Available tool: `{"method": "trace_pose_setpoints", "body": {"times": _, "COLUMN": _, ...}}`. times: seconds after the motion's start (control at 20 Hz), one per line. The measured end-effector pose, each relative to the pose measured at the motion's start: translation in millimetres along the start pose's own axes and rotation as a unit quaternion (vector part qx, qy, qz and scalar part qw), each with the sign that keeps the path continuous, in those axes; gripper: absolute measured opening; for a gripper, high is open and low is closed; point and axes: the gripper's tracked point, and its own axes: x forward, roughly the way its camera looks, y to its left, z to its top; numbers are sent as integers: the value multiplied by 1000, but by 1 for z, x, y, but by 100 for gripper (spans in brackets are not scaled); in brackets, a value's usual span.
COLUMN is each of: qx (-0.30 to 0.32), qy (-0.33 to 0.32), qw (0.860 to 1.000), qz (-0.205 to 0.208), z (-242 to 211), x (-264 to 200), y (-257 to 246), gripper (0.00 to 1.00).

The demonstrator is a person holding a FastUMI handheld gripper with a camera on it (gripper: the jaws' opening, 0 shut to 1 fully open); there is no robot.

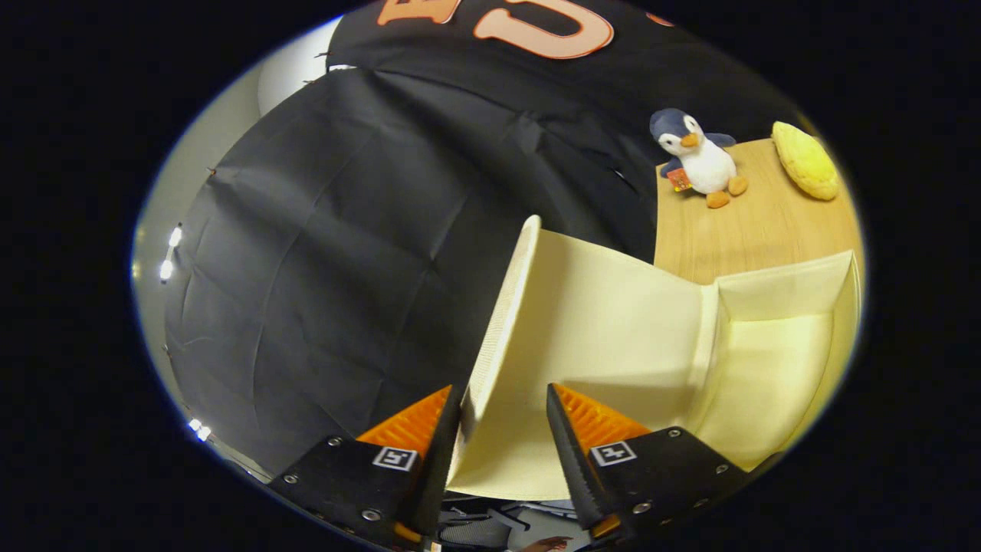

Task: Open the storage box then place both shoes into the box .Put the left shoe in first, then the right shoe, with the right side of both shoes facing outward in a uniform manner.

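The cream storage box (774, 368) stands on a wooden table, and its inside shows beyond my right finger. Its lid (613, 322) is swung up on its hinge side and stands steeply, inner face toward the box. My gripper (502, 399) holds the lid's free edge. The ribbed rim (498, 307) runs up from beside one finger, while the other finger lies against the lid's inner face.
Beyond the box, on the wooden table (736, 238), sit a plush penguin (701, 157) and a yellow plush toy (805, 161). The black cloth wall (329, 268) stands close behind the raised lid.
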Motion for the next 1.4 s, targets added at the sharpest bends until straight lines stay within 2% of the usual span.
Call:
{"method": "trace_pose_setpoints", "body": {"times": 0.1, "qx": 19, "qy": -20, "qw": 1000, "qz": 4, "z": 8, "x": -19, "y": -7, "gripper": 82}}
{"method": "trace_pose_setpoints", "body": {"times": 0.2, "qx": 45, "qy": -39, "qw": 998, "qz": 7, "z": 22, "x": -36, "y": -14, "gripper": 89}}
{"method": "trace_pose_setpoints", "body": {"times": 0.35, "qx": 45, "qy": -83, "qw": 995, "qz": -6, "z": 49, "x": -54, "y": -21, "gripper": 90}}
{"method": "trace_pose_setpoints", "body": {"times": 0.55, "qx": 30, "qy": -87, "qw": 996, "qz": 9, "z": 54, "x": -75, "y": -19, "gripper": 90}}
{"method": "trace_pose_setpoints", "body": {"times": 0.7, "qx": 8, "qy": -98, "qw": 995, "qz": -11, "z": 54, "x": -97, "y": -45, "gripper": 91}}
{"method": "trace_pose_setpoints", "body": {"times": 0.85, "qx": -6, "qy": -101, "qw": 993, "qz": -65, "z": 44, "x": -124, "y": -101, "gripper": 90}}
{"method": "trace_pose_setpoints", "body": {"times": 1.0, "qx": -14, "qy": -109, "qw": 984, "qz": -140, "z": 35, "x": -159, "y": -170, "gripper": 91}}
{"method": "trace_pose_setpoints", "body": {"times": 1.15, "qx": -25, "qy": -116, "qw": 967, "qz": -225, "z": 20, "x": -209, "y": -244, "gripper": 91}}
{"method": "trace_pose_setpoints", "body": {"times": 1.4, "qx": -36, "qy": -101, "qw": 929, "qz": -354, "z": -16, "x": -285, "y": -345, "gripper": 90}}
